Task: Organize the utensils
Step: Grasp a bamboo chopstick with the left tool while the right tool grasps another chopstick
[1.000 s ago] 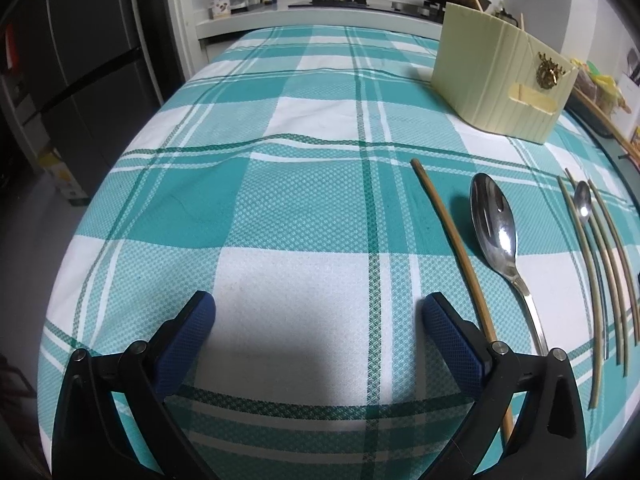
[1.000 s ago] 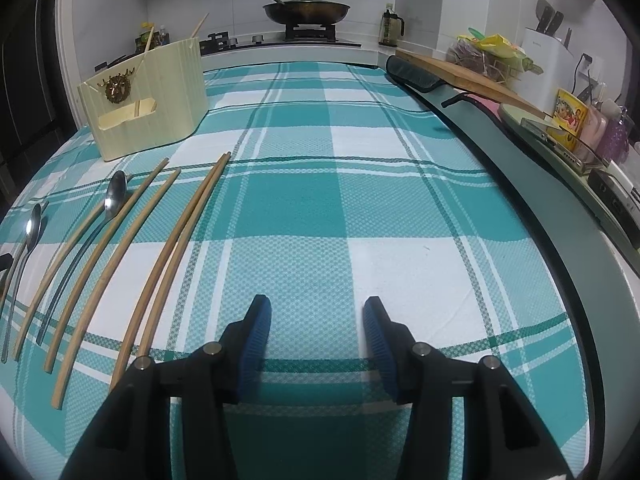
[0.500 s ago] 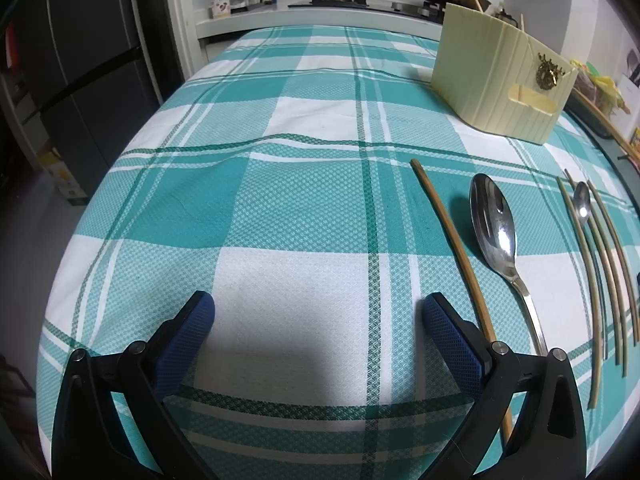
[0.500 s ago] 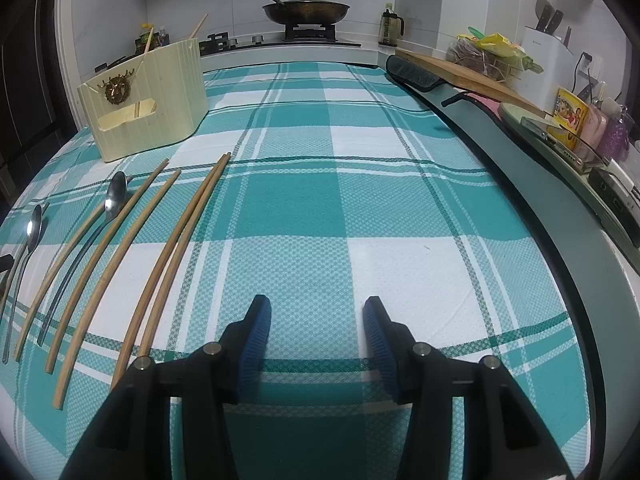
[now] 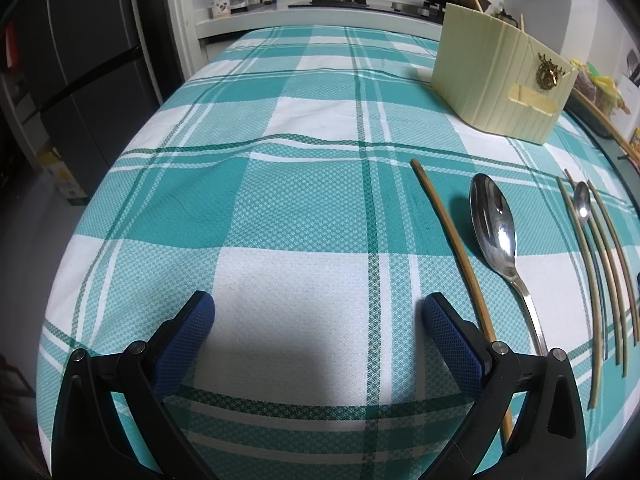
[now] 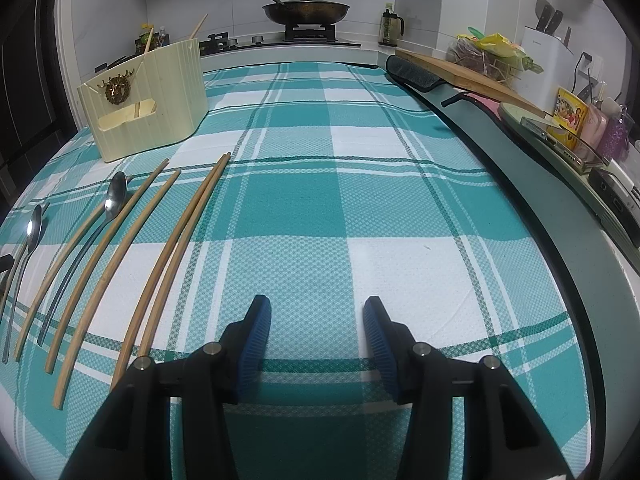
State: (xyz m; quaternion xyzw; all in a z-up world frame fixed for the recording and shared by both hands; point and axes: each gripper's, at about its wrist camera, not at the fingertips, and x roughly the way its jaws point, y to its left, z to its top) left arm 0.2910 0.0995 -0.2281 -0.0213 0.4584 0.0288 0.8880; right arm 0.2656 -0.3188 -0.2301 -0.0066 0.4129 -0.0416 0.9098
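Nothing has shifted since the earlier frames: both claws hover motionless over the teal-checked worktop (image 6: pixel 320 208). Left claw (image 5: pixel 318 326) is spread wide and empty; right claw (image 6: pixel 317 330) is partly spread, also empty. Chopsticks (image 6: pixel 176 240) and two spoons (image 5: pixel 494 228) lie in a row on the cloth, with the cream utensil holder (image 6: pixel 148 100) standing beyond them.
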